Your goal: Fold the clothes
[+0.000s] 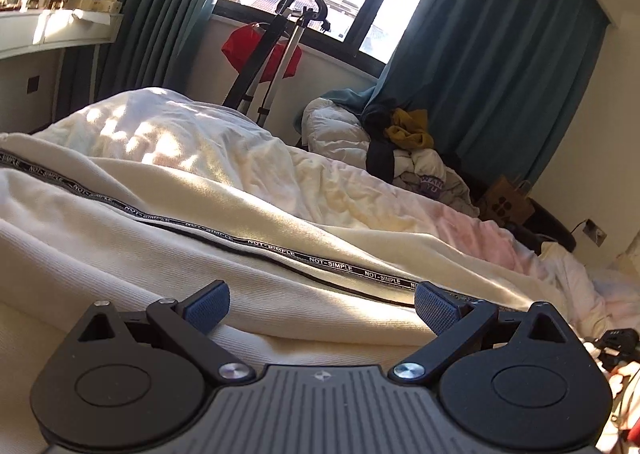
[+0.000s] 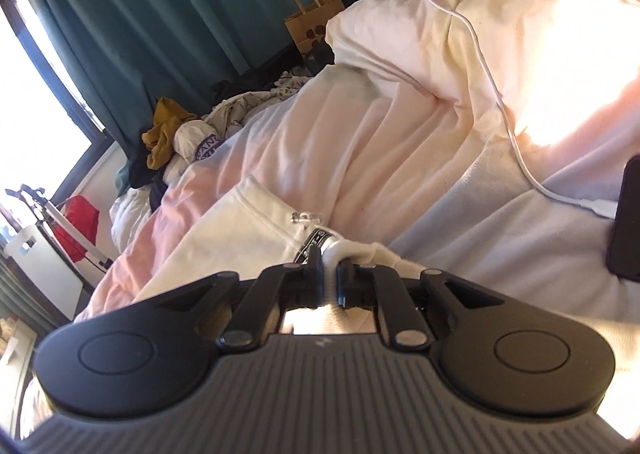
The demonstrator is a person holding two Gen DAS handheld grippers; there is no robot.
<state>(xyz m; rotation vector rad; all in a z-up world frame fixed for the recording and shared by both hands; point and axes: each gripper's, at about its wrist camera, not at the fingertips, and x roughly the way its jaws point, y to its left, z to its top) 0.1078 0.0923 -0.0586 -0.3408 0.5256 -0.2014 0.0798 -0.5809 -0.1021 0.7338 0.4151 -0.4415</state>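
A cream garment point(image 1: 120, 238) with a black lettered stripe point(image 1: 280, 250) lies spread across the bed. My left gripper point(image 1: 322, 308) hovers low over it, wide open, blue pads point(image 1: 208, 310) apart with only cloth below them. In the right wrist view the same cream garment point(image 2: 224, 238) shows an edge with a black lettered band and a clear tag. My right gripper point(image 2: 330, 274) is shut on a white bunched edge of that garment, which runs between the two black fingers.
A pink and cream duvet point(image 2: 400, 126) covers the bed. A white charging cable point(image 2: 500, 102) leads to a dark phone point(image 2: 626, 218) at right. A clothes pile point(image 1: 412, 142) sits by the teal curtain point(image 1: 500, 54). A stand with a red bag point(image 1: 260, 50) is near the window.
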